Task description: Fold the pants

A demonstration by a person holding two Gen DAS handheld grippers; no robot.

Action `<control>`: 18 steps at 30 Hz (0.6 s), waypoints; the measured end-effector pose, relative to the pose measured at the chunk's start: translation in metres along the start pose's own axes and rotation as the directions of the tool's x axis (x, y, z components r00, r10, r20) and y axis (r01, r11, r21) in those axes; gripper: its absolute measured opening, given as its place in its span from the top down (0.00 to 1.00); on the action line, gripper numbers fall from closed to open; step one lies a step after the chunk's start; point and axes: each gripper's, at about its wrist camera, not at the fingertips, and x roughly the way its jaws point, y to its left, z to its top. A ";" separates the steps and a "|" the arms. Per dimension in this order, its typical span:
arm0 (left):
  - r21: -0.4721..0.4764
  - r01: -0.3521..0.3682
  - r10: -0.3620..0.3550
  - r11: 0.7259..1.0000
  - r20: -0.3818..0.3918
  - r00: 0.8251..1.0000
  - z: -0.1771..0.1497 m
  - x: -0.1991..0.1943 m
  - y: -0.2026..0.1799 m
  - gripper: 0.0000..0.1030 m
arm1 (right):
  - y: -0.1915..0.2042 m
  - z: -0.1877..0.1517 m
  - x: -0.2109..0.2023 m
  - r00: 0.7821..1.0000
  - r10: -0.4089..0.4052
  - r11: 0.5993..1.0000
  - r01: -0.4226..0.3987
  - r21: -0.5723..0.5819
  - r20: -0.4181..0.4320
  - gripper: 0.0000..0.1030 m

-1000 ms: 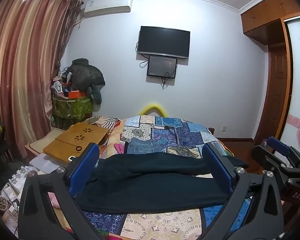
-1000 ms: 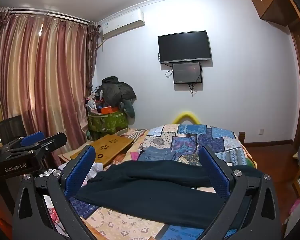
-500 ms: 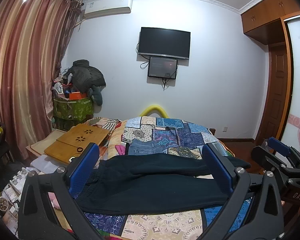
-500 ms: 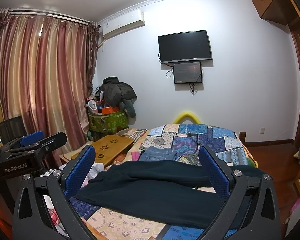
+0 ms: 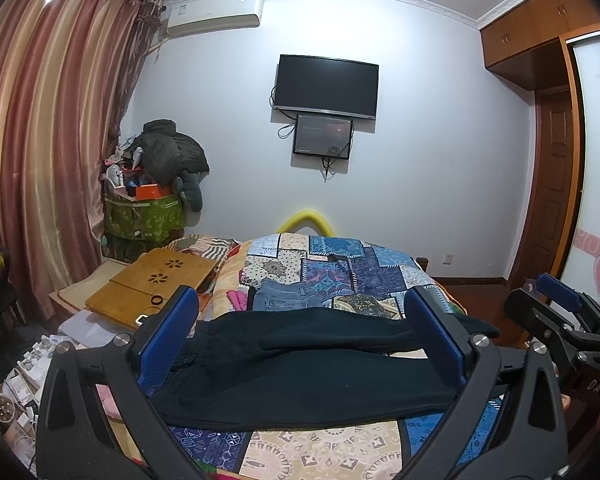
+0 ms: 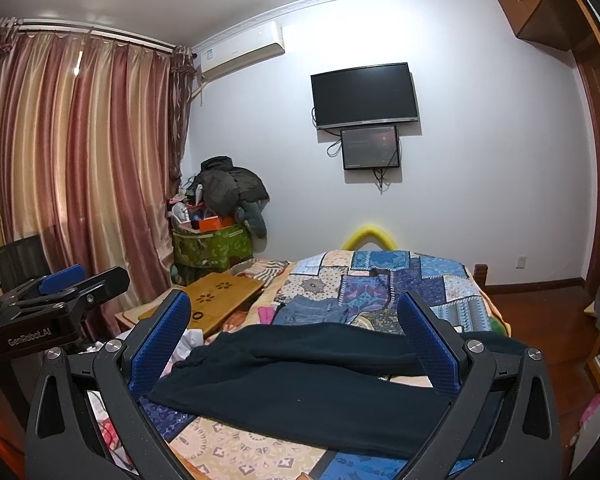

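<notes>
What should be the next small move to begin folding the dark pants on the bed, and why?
Probably lower both grippers toward the pants. The left gripper and right gripper are both open and hold nothing, above the near edge of the bed. The pants lie spread across the quilt, not yet folded over, so they must first be gripped.

The room is lit evenly but a little dim. The white wall (image 6: 480, 184) glares near the air conditioner (image 6: 242, 56). Both views are sharp, with strong fisheye bending and dark corners.

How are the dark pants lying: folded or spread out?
Spread out: the dark pants lie full length across the quilt, legs apart.
</notes>
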 end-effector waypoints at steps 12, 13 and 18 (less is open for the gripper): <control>0.007 0.007 -0.007 1.000 0.003 1.000 0.001 0.000 -0.003 0.00 | -0.008 0.001 -0.002 1.000 -0.010 1.000 0.010 0.001 0.006 0.00; 0.008 0.008 -0.008 1.000 0.004 1.000 0.001 0.000 -0.003 0.00 | -0.007 0.000 -0.003 1.000 -0.012 1.000 0.012 0.000 0.007 0.00; 0.012 0.014 -0.014 1.000 0.009 1.000 0.001 -0.001 -0.004 0.00 | -0.008 0.003 -0.005 1.000 -0.024 1.000 0.024 0.000 0.007 0.01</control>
